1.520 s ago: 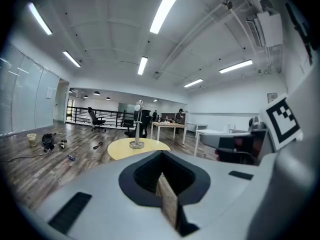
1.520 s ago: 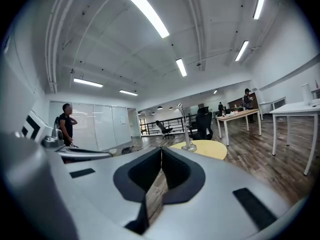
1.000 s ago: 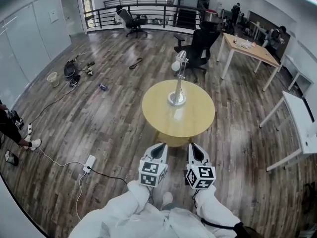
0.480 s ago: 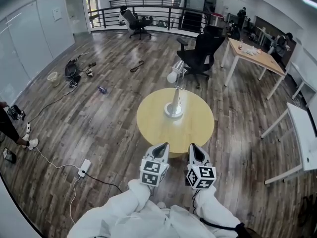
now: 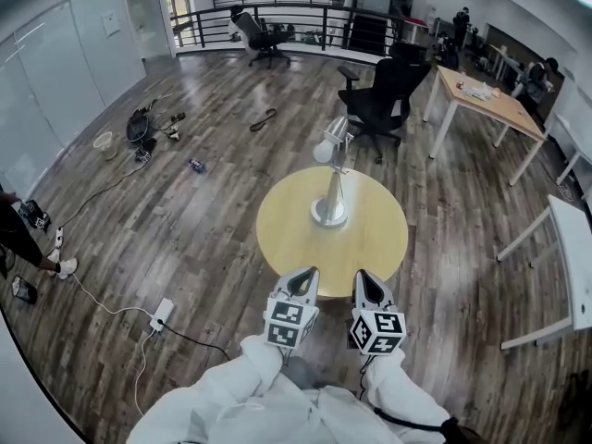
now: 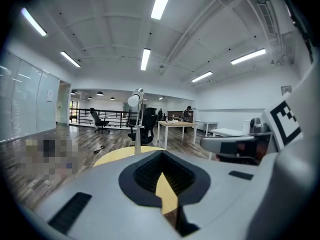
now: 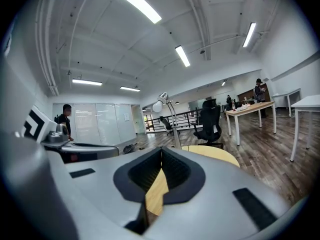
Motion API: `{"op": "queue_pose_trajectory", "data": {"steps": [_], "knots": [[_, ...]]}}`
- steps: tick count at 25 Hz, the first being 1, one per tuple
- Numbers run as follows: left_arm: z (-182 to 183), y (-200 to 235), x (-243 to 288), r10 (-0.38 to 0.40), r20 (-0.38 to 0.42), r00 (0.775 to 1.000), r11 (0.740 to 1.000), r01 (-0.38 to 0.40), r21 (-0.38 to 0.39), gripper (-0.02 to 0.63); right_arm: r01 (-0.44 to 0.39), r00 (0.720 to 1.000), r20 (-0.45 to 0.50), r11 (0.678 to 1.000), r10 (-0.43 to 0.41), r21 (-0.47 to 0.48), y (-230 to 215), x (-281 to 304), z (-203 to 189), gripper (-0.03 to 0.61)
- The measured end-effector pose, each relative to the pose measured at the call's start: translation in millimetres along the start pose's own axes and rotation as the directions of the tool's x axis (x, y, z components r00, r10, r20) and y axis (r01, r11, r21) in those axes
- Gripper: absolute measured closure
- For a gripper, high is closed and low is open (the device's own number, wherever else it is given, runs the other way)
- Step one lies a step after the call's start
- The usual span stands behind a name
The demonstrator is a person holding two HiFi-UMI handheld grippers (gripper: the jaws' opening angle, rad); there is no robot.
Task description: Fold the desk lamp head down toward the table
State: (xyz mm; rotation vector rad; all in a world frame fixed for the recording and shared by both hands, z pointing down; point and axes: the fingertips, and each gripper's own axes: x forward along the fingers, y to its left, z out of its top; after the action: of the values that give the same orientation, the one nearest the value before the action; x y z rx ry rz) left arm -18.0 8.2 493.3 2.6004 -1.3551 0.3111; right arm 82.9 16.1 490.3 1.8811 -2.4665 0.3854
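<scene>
Desk lamp (image 5: 333,189): stands upright mid-table (image 5: 375,240), head (image 5: 324,148) raised. Left gripper (image 5: 304,276), right gripper (image 5: 363,277): hover by near edge, jaws closed together, empty.

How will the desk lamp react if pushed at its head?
Probably stays put: the desk lamp has a wide base flat on the table. Its head is high on a slim stem, so a sideways shove might tip it.
</scene>
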Motion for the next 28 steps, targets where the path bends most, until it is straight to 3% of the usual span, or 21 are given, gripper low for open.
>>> {"op": "queue_pose_trajectory", "data": {"steps": [14, 28], "knots": [[17.6, 42.6, 100.0, -0.003, -0.009, 1.0, 1.0, 0.003, 0.021, 0.615, 0.029, 0.999, -0.015, 0.999, -0.029, 0.013, -55.1, 91.2, 9.5, 0.568], [39.6, 115.0, 215.7, -0.028, -0.051, 0.998, 0.999, 0.028, 0.018, 0.615, -0.047, 0.997, -0.062, 0.999, 0.045, -0.024, -86.2, 245.9, 23.4, 0.566]]}}
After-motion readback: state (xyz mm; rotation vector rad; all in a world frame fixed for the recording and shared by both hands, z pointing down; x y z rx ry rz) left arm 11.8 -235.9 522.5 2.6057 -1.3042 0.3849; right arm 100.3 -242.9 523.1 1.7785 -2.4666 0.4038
